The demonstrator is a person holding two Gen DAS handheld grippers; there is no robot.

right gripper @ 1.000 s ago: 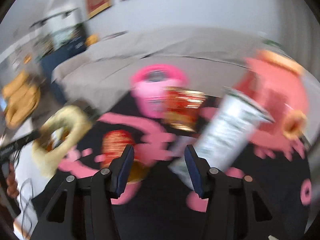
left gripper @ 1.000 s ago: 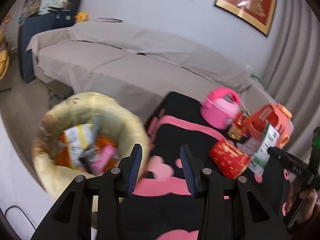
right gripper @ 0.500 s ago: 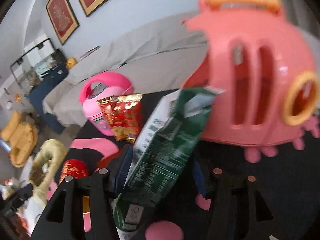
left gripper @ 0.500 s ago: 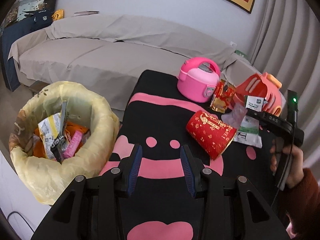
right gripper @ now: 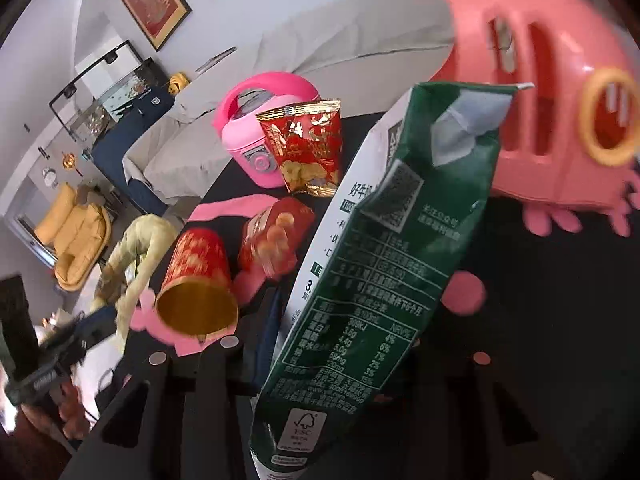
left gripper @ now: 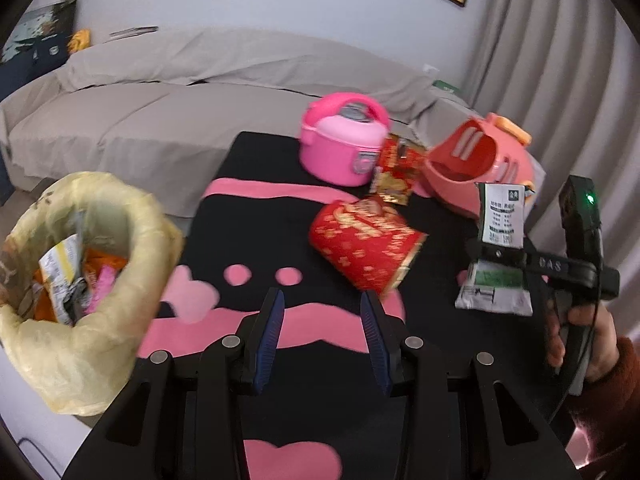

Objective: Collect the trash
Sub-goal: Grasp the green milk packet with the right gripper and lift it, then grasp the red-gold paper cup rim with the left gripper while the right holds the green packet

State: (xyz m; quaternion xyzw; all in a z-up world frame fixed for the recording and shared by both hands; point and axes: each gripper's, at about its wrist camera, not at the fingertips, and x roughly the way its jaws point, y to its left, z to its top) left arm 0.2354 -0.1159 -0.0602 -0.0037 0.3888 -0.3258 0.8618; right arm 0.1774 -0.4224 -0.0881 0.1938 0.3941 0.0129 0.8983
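Note:
My right gripper (right gripper: 344, 344) is shut on a green and white milk carton (right gripper: 384, 248), held upright above the black and pink table; it also shows in the left wrist view (left gripper: 500, 240). My left gripper (left gripper: 326, 324) is open and empty, just short of a red paper cup (left gripper: 364, 246) lying on its side. The cup's open mouth faces the right wrist view (right gripper: 196, 280). A red snack bag (right gripper: 312, 148) leans on the pink toy cooker. A second red packet (right gripper: 276, 236) lies beside the cup. A yellow trash bag (left gripper: 80, 280) with wrappers stands at the table's left.
A pink toy rice cooker (left gripper: 344, 144) and a salmon toy basket (left gripper: 476, 164) stand at the table's far side. A grey covered sofa (left gripper: 160, 112) runs behind the table (left gripper: 256, 208). Curtains (left gripper: 560, 80) hang at the right.
My right gripper has closed on the milk carton and lifted it upright. My left gripper has swung from the trash bag toward the red cup.

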